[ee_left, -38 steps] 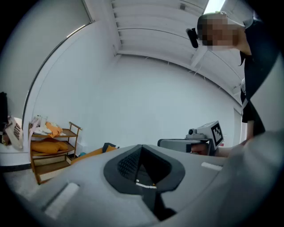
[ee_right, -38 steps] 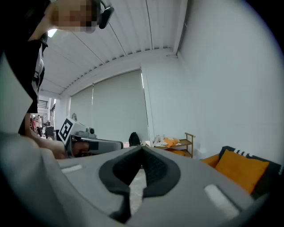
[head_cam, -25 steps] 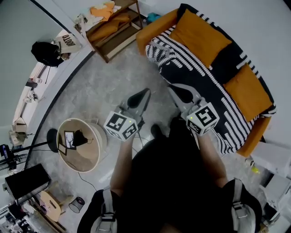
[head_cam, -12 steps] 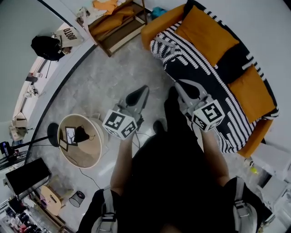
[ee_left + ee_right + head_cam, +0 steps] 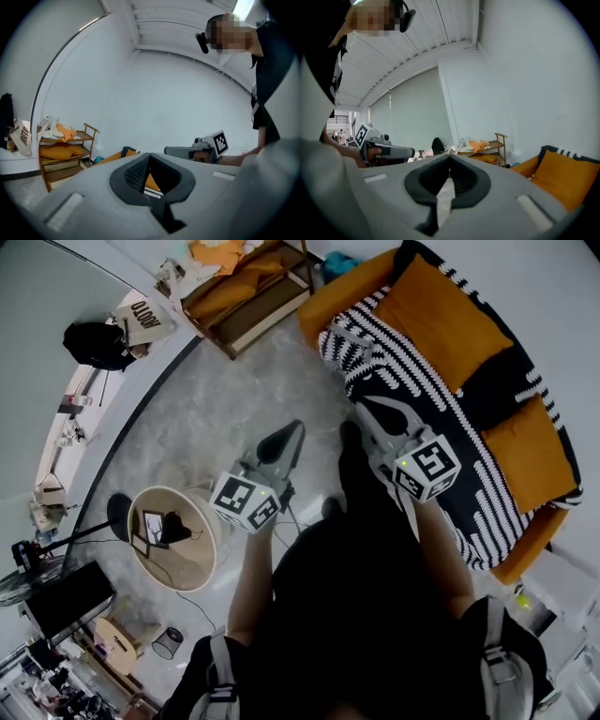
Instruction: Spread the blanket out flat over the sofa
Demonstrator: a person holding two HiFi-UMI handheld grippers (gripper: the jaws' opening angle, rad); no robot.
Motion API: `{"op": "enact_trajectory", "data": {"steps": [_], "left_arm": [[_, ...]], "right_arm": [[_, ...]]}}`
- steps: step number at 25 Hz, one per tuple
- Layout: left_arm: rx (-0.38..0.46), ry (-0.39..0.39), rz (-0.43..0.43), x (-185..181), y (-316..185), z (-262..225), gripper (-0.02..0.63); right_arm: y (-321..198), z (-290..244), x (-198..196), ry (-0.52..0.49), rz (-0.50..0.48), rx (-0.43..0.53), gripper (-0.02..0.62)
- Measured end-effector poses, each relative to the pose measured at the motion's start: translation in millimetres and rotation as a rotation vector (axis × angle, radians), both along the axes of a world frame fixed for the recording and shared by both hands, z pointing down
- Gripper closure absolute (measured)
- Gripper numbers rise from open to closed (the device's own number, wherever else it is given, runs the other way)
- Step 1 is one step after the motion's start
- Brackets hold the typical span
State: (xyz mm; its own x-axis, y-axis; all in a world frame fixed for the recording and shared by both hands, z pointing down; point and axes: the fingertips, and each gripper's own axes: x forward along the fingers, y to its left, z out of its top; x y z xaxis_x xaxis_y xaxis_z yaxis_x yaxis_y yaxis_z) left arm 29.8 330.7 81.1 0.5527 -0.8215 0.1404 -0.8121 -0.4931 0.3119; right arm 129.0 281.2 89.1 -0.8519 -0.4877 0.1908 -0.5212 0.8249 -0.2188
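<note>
Blanket (image 5: 422, 399) runs diagonally through the upper right, nearest the right gripper (image 5: 370, 416); it and the left gripper (image 5: 289, 435) are clenched, empty.

We see the black-and-white striped knitted blanket (image 5: 422, 399) lying over the orange fabric sofa (image 5: 337, 296), with two orange square cushions (image 5: 441, 320) on top. The low wooden shelf rack (image 5: 248, 292) stands just beside the sofa's left end. The round pale wooden tub (image 5: 178, 568) stands before the sofa, well apart.
</note>
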Motion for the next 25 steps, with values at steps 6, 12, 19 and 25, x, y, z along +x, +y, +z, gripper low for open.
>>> {"op": "enact_trajectory", "data": {"steps": [6,12,19,25], "left_arm": [[-0.042,-0.024,0.012,18.1,-83.2,4.9,0.597],[-0.044,-0.005,0.057,39.3,-163.3,14.1,0.597],[-0.109,-0.034,0.070,49.5,-241.0,60.8,0.597],[-0.166,-0.043,0.088,56.9,-273.9,101.9,0.597]], "right_arm": [[-81.8,32.7,11.3,0.037,0.002,-0.061,0.592],[-158.6,85.2,30.9,0.143,-0.004,-0.115,0.592],[-231.7,167.8,54.3,0.286,0.004,-0.170,0.592],[-255.3,237.9,70.1,0.393,-0.009,-0.225,0.592]]}}
